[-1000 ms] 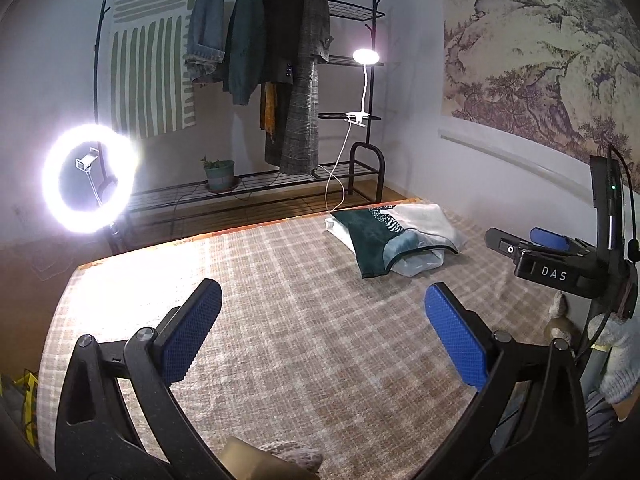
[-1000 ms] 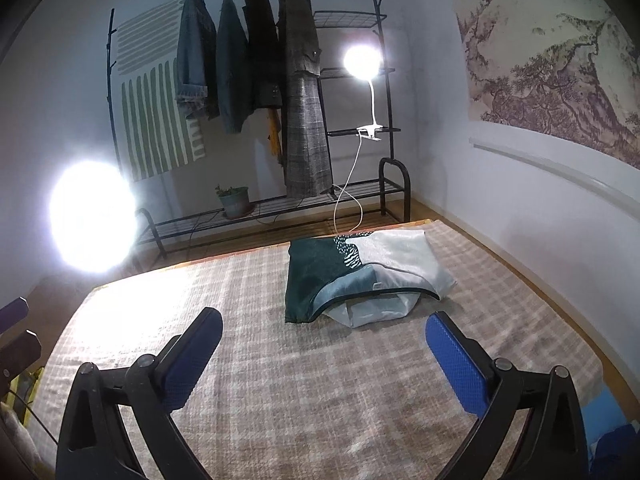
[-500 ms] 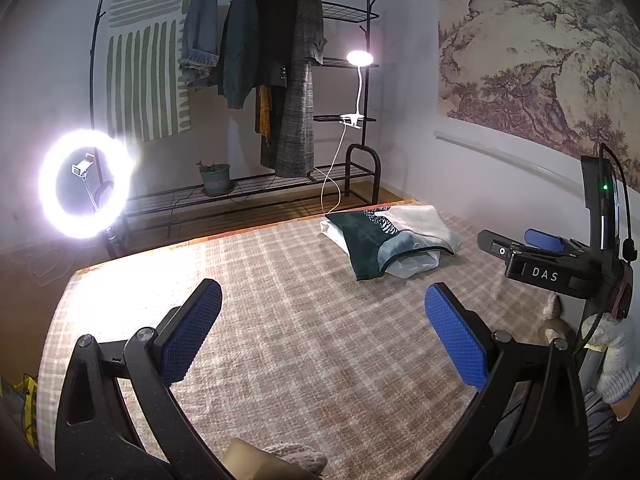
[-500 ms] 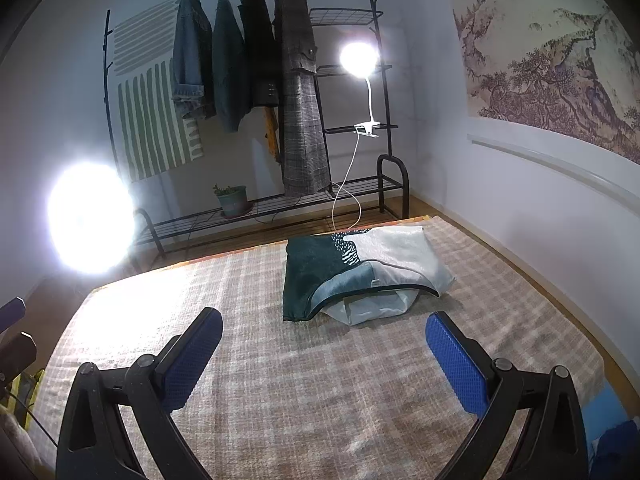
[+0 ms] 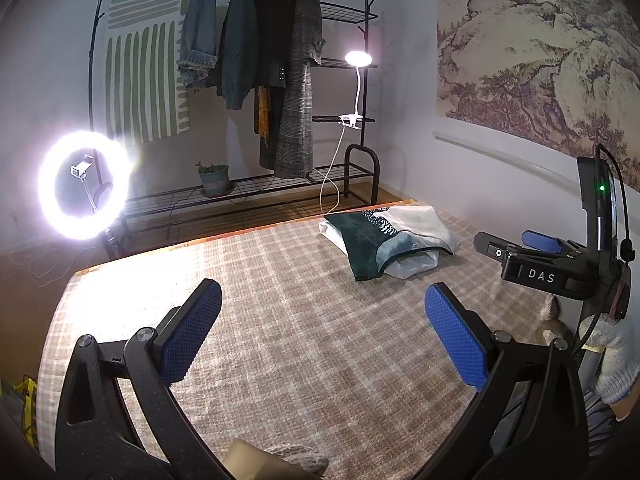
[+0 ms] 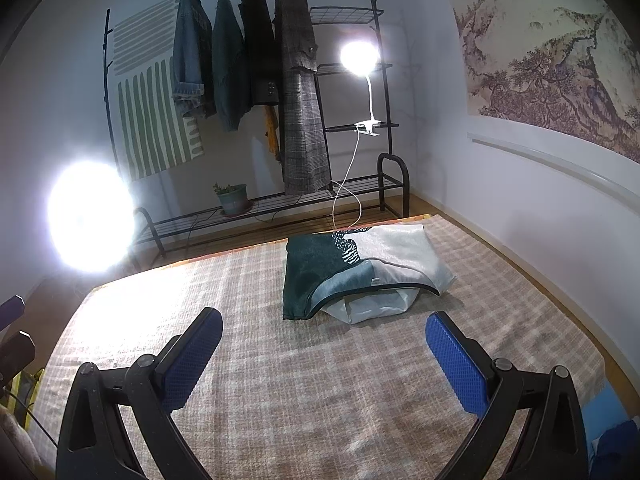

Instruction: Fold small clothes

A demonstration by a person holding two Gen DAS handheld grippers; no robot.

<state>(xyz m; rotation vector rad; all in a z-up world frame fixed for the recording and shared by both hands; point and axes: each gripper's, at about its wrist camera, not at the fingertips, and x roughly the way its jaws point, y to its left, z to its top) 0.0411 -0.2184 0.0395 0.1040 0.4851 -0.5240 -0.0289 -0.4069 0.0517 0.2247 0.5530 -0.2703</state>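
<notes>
We hold the left hand-held gripper and the right hand-held gripper spread wide, gripping nothing, well short of the folded garment lying on the checked blanket, below the clothes rack.

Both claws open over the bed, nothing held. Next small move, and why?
Probably ease the right claw forward to the green-and-white garment. Both claws are open and empty, and the garment lies crumpled at the far edge of the checked cover, nearer the right one.
</notes>
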